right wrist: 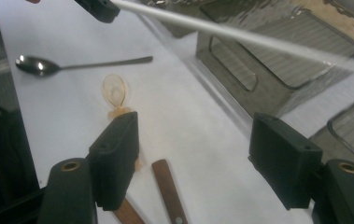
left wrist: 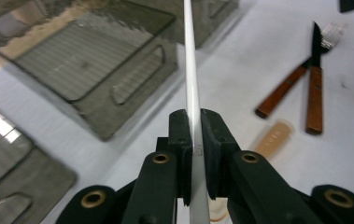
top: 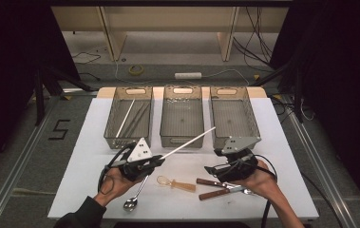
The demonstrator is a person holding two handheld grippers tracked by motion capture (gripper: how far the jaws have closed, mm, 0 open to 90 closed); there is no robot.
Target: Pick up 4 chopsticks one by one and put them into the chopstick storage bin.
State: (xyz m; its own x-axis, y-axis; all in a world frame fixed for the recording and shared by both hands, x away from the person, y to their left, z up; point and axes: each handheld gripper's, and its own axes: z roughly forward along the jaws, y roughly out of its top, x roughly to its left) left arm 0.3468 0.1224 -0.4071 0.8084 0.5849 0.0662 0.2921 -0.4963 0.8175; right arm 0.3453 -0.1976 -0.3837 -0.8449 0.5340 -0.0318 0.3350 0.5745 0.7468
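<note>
Currently left gripper [top: 155,162] pinching white chopstick [top: 189,141], jaws pressed on its lower end per left gripper view [left wrist: 194,133]; stick [left wrist: 191,79] running straight out between the pads, lifted off the table, angled up and right toward the gap between middle basket [top: 183,135] and right basket [top: 251,129]. Same stick [right wrist: 240,35] crossing the top of right gripper view, held by the far gripper tip [right wrist: 99,9].

Right gripper [top: 213,170] jaws spread wide, nothing between them [right wrist: 198,163], hovering low over the white table cover [top: 92,156] near front right. Just below it, two wooden-handled utensils [top: 215,187] crossed on the table; fork tines visible on one [left wrist: 333,32], dark blade on the other, handles [left wrist: 315,100] brown.

Translucent amber plastic spoon [top: 175,184] lying flat between the two grippers, bowl to the left [right wrist: 115,88]. Metal spoon [top: 135,197] on table near front edge beside left hand [top: 116,183]; also seen lying flat [right wrist: 67,65].

Three wire mesh baskets in a row at far side of table. Left basket [top: 113,135] containing a white chopstick [top: 125,118] plus darker sticks [top: 139,118]. Contents of middle and right baskets: cannot tell.
</note>
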